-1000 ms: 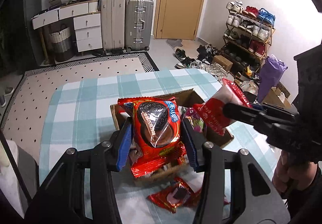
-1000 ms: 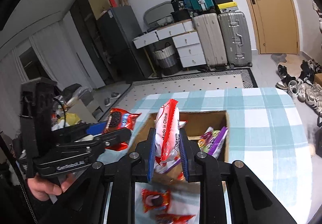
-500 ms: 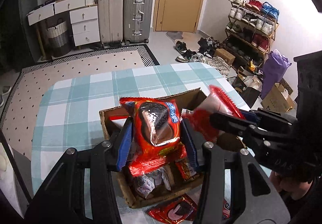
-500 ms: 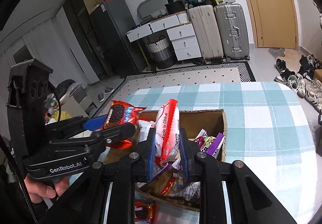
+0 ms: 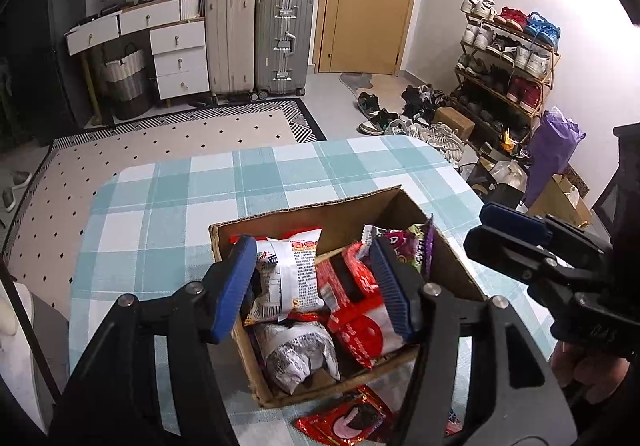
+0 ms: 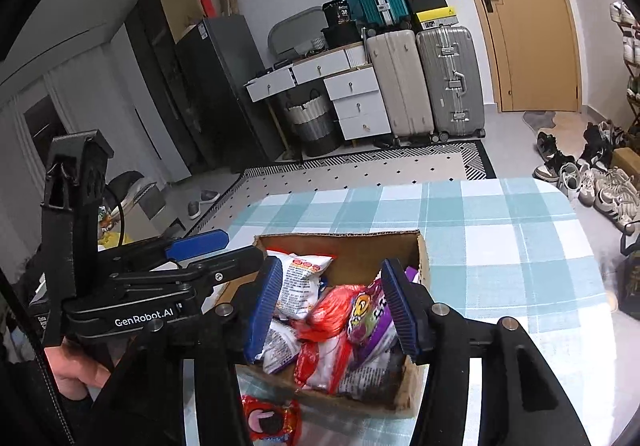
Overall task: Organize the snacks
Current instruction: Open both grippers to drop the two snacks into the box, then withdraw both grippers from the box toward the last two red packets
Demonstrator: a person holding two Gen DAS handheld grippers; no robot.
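A cardboard box [image 5: 344, 211] [image 6: 423, 254] stands on the checked table and holds several snack packs: a white pack [image 5: 290, 272] [image 6: 301, 280], red packs [image 5: 360, 310] [image 6: 332, 310] and a purple pack [image 5: 416, 246] [image 6: 370, 320]. My left gripper [image 5: 316, 286] is open and empty above the box. My right gripper [image 6: 332, 306] is open and empty above the box too. A red cookie pack [image 5: 348, 420] [image 6: 270, 422] lies on the table in front of the box.
The teal checked tablecloth [image 5: 248, 181] [image 6: 500, 230] covers the table. Behind it lie a patterned rug [image 5: 160, 141], suitcases [image 5: 260, 37] and white drawers [image 5: 176, 53]. A shoe rack [image 5: 508, 57] and loose shoes stand at the right.
Both grippers have opened. The red cookie pack left my left gripper and the red-and-white pack left my right gripper; both now lie in the box. Both grippers sit closer over the box.
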